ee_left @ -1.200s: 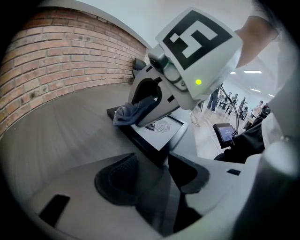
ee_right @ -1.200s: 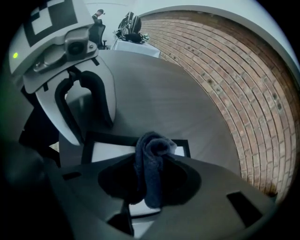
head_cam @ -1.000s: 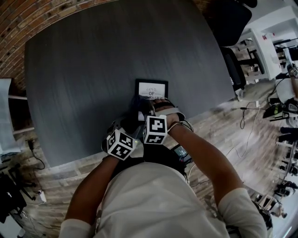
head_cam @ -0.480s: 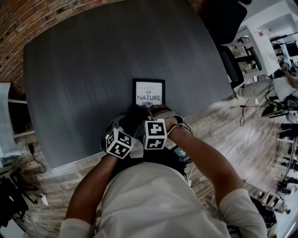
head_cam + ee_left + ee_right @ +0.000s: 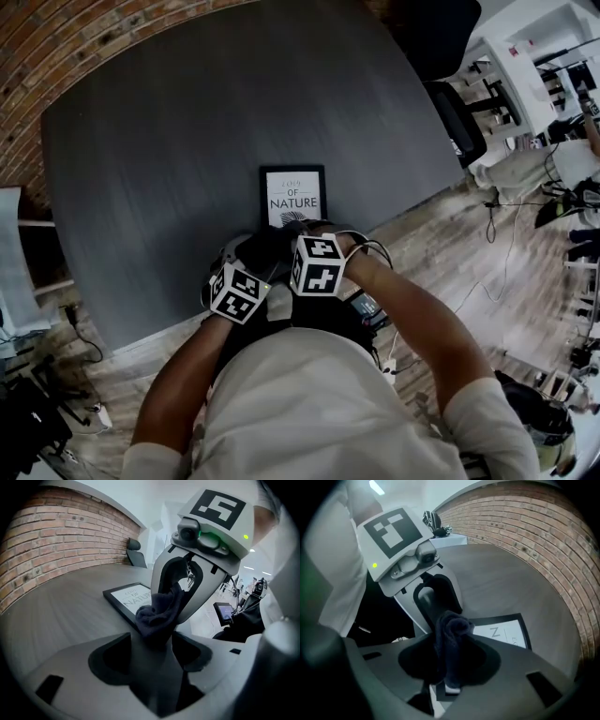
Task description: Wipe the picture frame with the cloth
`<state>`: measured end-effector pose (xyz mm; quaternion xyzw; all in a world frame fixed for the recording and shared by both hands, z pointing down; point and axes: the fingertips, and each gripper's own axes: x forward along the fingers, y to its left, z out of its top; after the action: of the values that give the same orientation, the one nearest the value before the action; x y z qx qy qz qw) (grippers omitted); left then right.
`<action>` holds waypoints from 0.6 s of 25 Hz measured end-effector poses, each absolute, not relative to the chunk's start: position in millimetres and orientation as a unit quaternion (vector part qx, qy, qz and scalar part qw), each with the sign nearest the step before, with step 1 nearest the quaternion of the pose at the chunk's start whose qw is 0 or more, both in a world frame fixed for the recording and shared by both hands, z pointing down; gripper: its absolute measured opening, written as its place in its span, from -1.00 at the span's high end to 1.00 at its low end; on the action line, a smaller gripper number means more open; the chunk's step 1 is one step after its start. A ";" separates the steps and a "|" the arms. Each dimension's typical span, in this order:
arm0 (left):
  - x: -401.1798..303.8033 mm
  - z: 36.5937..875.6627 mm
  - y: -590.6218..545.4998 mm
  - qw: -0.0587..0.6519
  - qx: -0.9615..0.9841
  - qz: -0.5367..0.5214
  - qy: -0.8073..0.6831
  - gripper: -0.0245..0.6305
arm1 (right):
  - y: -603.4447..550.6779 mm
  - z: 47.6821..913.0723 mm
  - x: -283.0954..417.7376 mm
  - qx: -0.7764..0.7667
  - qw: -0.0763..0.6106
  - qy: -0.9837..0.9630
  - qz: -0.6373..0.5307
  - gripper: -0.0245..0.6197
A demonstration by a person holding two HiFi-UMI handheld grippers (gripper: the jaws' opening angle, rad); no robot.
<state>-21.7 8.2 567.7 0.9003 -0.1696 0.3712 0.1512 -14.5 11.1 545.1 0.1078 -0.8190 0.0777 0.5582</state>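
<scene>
A black picture frame (image 5: 292, 195) with white print lies flat on the dark table, also seen in the left gripper view (image 5: 123, 598) and the right gripper view (image 5: 506, 631). Just in front of it, near the table's front edge, both grippers meet at a dark bunched cloth (image 5: 269, 247). My right gripper (image 5: 450, 656) is shut on the cloth (image 5: 451, 634). The jaws of my left gripper (image 5: 152, 641) have just been opening. The cloth's lower end (image 5: 157, 616) still sits between their tips, and they do not press on it.
The grey table (image 5: 169, 141) stretches far and left of the frame. A brick wall (image 5: 56, 37) runs along its far-left side. A black office chair (image 5: 441, 37) stands at the far right. Wooden floor with cables lies to the right.
My right gripper has drawn back with the cloth off the frame's near part toward the left gripper. The frame's print now shows in full.
</scene>
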 end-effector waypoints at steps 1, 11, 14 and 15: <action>-21.0 567.7 9.4 0.151 0.901 0.372 -0.167 0.09 | 13.6 544.4 -14.9 0.107 0.554 -0.821 0.085 0.53; -22.3 558.5 5.0 0.144 0.904 0.365 -0.169 0.08 | 10.8 503.6 3.2 0.144 0.480 -0.853 0.145 0.52; -17.0 543.1 -1.7 0.094 0.917 0.355 -0.153 0.08 | -9.9 503.6 37.5 0.187 0.512 -0.832 0.106 0.51; -13.8 541.6 -2.8 0.075 0.920 0.358 -0.141 0.08 | -18.8 505.5 50.5 0.205 0.524 -0.821 0.093 0.51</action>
<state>-13.8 -2.8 541.6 0.9198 -0.1409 0.3585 0.0747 50.5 -18.8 505.5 0.2050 -0.8214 0.0931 0.5241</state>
